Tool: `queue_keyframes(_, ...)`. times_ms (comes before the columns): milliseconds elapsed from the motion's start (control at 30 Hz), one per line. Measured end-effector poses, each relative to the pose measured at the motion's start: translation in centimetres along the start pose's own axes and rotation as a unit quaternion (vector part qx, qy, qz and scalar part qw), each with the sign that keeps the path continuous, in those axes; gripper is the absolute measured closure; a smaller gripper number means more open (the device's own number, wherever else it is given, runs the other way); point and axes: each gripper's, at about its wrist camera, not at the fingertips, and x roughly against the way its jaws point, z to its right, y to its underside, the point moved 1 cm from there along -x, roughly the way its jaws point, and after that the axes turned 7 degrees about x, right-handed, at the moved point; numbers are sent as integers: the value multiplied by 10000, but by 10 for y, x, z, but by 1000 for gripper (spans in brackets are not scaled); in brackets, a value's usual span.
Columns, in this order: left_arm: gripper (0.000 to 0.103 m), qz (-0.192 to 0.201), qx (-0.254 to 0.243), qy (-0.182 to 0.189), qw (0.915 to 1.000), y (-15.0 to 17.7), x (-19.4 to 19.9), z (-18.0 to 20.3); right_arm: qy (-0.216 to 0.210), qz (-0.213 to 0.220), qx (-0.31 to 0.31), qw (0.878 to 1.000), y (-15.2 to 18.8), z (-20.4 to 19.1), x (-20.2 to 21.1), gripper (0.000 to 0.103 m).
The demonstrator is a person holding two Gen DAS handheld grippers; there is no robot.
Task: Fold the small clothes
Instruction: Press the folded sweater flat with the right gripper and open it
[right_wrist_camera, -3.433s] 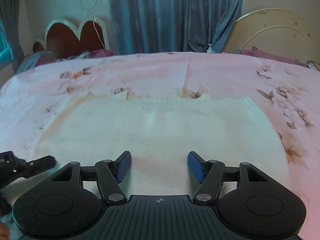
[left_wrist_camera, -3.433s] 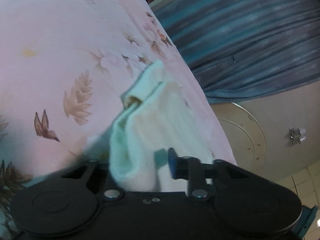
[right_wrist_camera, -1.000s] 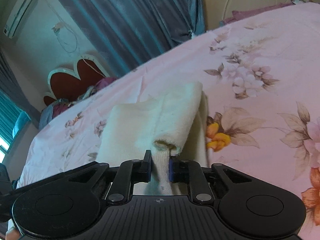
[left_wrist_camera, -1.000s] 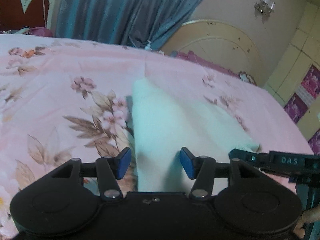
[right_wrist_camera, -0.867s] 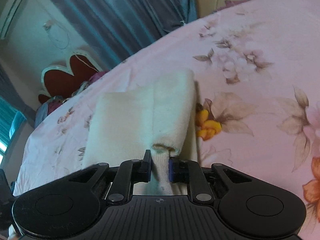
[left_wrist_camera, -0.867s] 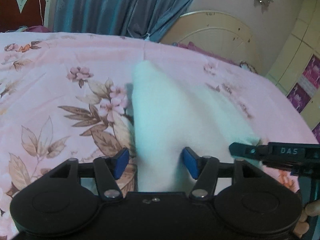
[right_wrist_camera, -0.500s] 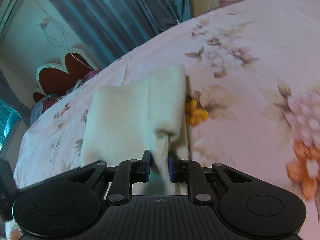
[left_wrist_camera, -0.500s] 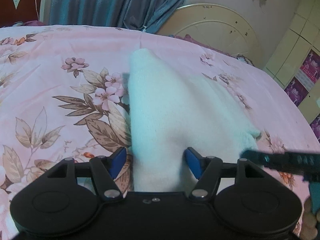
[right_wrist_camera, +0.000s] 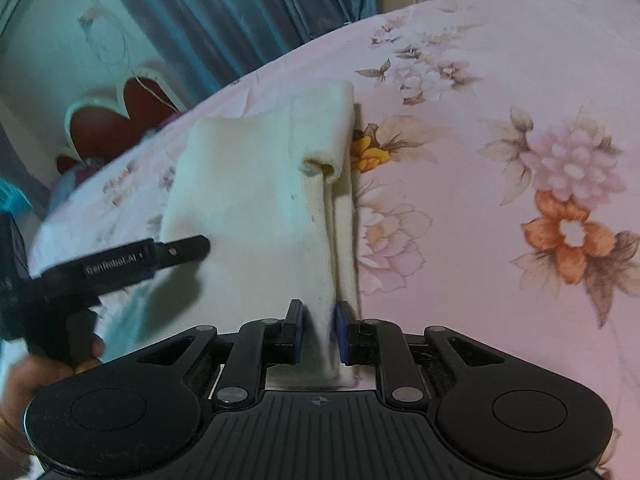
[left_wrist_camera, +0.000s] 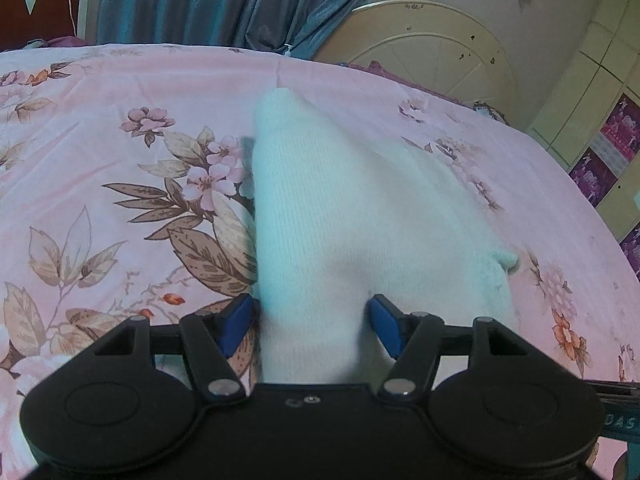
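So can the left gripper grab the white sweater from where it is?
Probably yes: the left gripper has open jaws already on either side of the folded cream-white knitted sweater, with nothing between them.

Cream knit garment point(left_wrist_camera: 352, 216) (sleeve cuff point(right_wrist_camera: 322, 168) folded over the body) flat on the floral bedsheet point(left_wrist_camera: 120, 128)

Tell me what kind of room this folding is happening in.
Most likely a bedroom. The cream knit garment lies on a pink floral bedsheet that covers a wide bed, blue curtains hang behind it, and a heart-shaped headboard stands at the far end.
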Motion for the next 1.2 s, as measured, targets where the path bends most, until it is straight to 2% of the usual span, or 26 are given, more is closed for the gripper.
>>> queue_keyframes(67,39,-45,12,-83,10000,0,0,3,216,-15,90,9997,2,3,-1,94)
queue_keyframes(200,40,-103,7,-234,9997,-2,2,9,191,-109,281,9994,-2,-1,1,94)
queue_keyframes(300,40,-113,-38,-275,9996,-6,7,11,97,58,215,9997,-12,1,11,94)
queue_keyframes(333,40,-96,-60,-272,9996,-7,9,12,71,131,169,9997,-17,2,14,91)
queue_keyframes(400,40,-39,-118,-293,9995,-11,14,14,55,273,74,9996,-28,4,17,69)
queue_keyframes(433,40,-9,-131,-295,9995,-13,16,15,66,354,44,9993,-34,5,18,49)
queue_keyframes(467,40,16,-133,-289,9995,-16,18,15,69,440,41,9990,-41,5,17,45)
queue_keyframes(700,38,235,-138,-268,9993,-38,23,19,-3,570,-150,9983,-85,7,-3,45)
queue_keyframes(1000,38,365,243,-392,9983,-78,-5,4,-79,370,-666,9971,-130,29,-59,45)
queue_keyframes(1100,40,358,416,-378,9978,-90,-19,-4,-129,289,-785,9964,-140,35,-79,45)
queue_keyframes(1200,46,266,550,-269,9978,-96,-34,-11,-194,289,-742,9966,-147,34,-91,45)
